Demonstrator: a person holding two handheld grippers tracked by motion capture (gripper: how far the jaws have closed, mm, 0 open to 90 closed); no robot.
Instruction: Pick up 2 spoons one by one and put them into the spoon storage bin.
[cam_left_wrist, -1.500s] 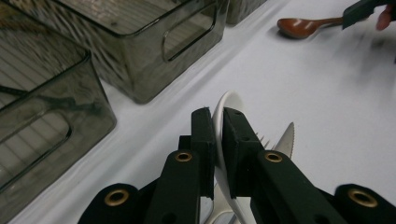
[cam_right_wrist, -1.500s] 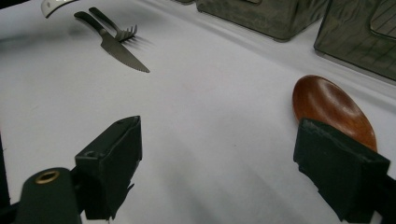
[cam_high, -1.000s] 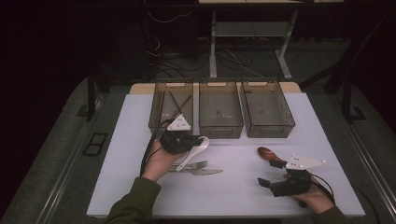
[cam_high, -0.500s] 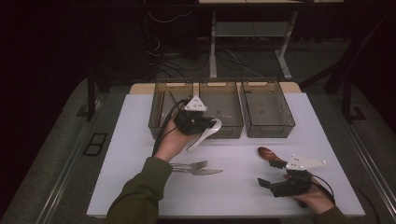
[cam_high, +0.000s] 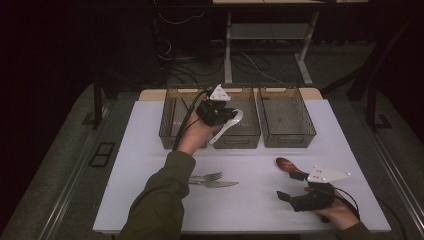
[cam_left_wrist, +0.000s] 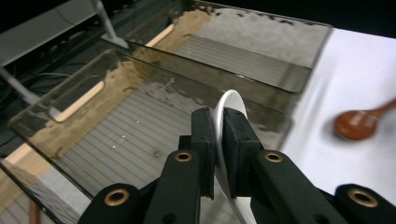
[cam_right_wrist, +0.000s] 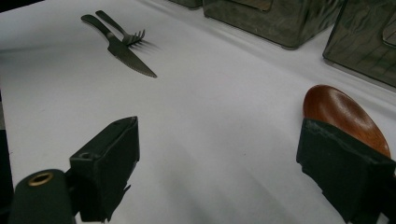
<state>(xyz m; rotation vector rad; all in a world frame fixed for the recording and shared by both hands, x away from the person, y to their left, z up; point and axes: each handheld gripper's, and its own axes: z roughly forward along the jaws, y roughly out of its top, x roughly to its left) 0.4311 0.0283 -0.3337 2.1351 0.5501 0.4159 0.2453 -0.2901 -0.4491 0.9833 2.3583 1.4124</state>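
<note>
We are holding the white spoon (cam_high: 226, 127) clamped by its handle in our left gripper (cam_high: 214, 111), over the middle bin (cam_high: 250, 137) of three clear bins at the back of the counter (cam_high: 150, 150). The spoon's long axis is slanting down toward us, bowl nearest that bin's front wall, so the drop lies straight below. Our right gripper (cam_high: 292, 186) is resting on the counter with its jaws wide apart, the brown wooden spoon (cam_high: 287, 165) lying just beyond it. A fork (cam_high: 207, 177) and knife (cam_high: 217, 184) are lying mid-counter.
</note>
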